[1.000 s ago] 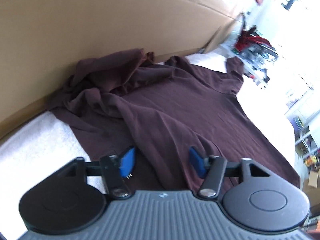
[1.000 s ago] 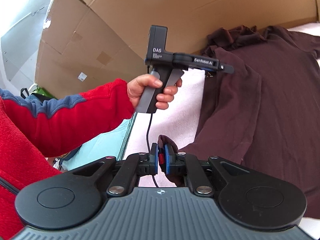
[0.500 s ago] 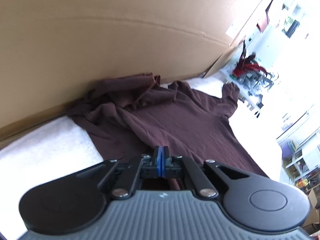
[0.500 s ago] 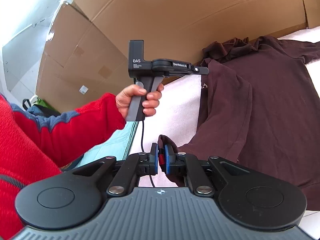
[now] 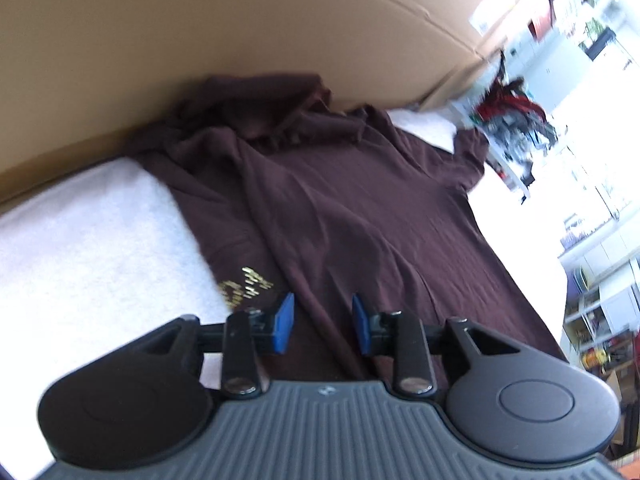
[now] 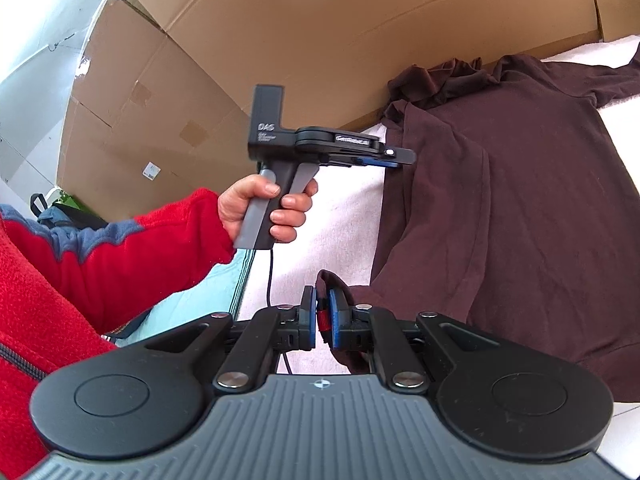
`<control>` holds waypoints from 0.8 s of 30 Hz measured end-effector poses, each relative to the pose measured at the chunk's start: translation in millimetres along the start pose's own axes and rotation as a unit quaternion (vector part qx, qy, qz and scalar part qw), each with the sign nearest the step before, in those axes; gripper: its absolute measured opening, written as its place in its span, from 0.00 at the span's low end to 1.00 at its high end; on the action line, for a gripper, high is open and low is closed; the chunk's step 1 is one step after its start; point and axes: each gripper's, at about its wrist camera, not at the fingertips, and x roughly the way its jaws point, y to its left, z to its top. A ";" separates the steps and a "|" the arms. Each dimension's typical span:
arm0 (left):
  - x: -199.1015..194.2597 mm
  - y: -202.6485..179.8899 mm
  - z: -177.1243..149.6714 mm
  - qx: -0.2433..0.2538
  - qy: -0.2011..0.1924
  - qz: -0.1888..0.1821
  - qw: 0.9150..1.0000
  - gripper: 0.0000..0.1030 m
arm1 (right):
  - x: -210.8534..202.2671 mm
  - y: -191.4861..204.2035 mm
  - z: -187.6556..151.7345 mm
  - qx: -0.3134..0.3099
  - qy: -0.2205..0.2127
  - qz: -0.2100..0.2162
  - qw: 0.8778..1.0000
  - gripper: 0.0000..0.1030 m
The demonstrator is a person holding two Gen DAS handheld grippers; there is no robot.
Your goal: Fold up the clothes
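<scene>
A dark brown shirt (image 5: 340,208) lies spread on a white towel-covered surface (image 5: 92,240), its far part bunched against a cardboard wall. It also shows in the right wrist view (image 6: 520,216). My left gripper (image 5: 322,322) is open, its blue pads (image 5: 285,320) straddling a fold ridge of the shirt near gold lettering (image 5: 244,284). In the right wrist view the left gripper (image 6: 384,158) hovers at the shirt's left edge. My right gripper (image 6: 323,314) is shut on a corner of the shirt's hem (image 6: 334,280).
A tall cardboard wall (image 5: 240,40) runs behind the surface and also shows in the right wrist view (image 6: 320,40). The person's red sleeve (image 6: 112,248) and hand are at left. Shelves and clutter (image 5: 516,120) stand beyond the far right edge. A light blue cloth (image 6: 200,300) lies below the surface's left edge.
My left gripper was open, shut half a second ago, and is open again, now lower over the shirt by the gold lettering. My right gripper stays shut on the hem.
</scene>
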 end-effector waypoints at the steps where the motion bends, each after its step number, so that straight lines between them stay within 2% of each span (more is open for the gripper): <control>1: 2.4 -1.4 -0.8 0.003 0.001 0.002 1.000 0.26 | 0.5 0.3 -0.5 -0.001 0.000 0.000 1.000 0.07; 2: 4.8 -2.8 -1.7 0.006 0.001 0.004 1.000 0.23 | 0.3 0.5 -0.7 -0.002 0.000 0.000 1.000 0.07; 3: 7.2 -4.1 -2.5 0.010 0.002 0.006 1.000 0.17 | 0.3 0.6 -0.7 -0.002 -0.001 0.000 1.000 0.07; 4: 9.6 -5.5 -3.3 0.013 0.003 0.008 1.000 0.00 | -0.4 0.2 -0.9 -0.001 -0.002 0.000 1.000 0.07; 6: 11.5 -7.1 -3.8 0.015 -0.001 0.009 1.000 0.00 | -2.0 -0.6 -1.4 0.000 -0.004 -0.003 1.000 0.07; 12: -18.3 -5.3 0.8 -0.004 -0.048 -0.010 0.999 0.00 | -11.3 -1.4 -4.5 0.009 -0.014 -0.005 1.000 0.07; 16: -24.1 2.8 -5.3 -0.018 -0.041 -0.006 0.999 0.00 | -16.2 3.2 -6.7 0.003 -0.016 0.008 1.000 0.07; 19: -28.5 8.8 -9.9 -0.029 -0.036 -0.002 0.999 0.00 | -9.7 2.8 -11.7 -0.011 0.010 -0.004 1.000 0.07; 21: -20.8 13.6 -17.7 -0.028 -0.019 0.011 0.999 0.00 | -3.3 0.6 -15.6 -0.019 0.029 -0.018 0.999 0.07; 24: -13.5 15.1 -22.8 -0.039 -0.014 0.013 0.999 0.00 | -3.7 2.1 -12.1 -0.023 0.027 -0.022 0.999 0.07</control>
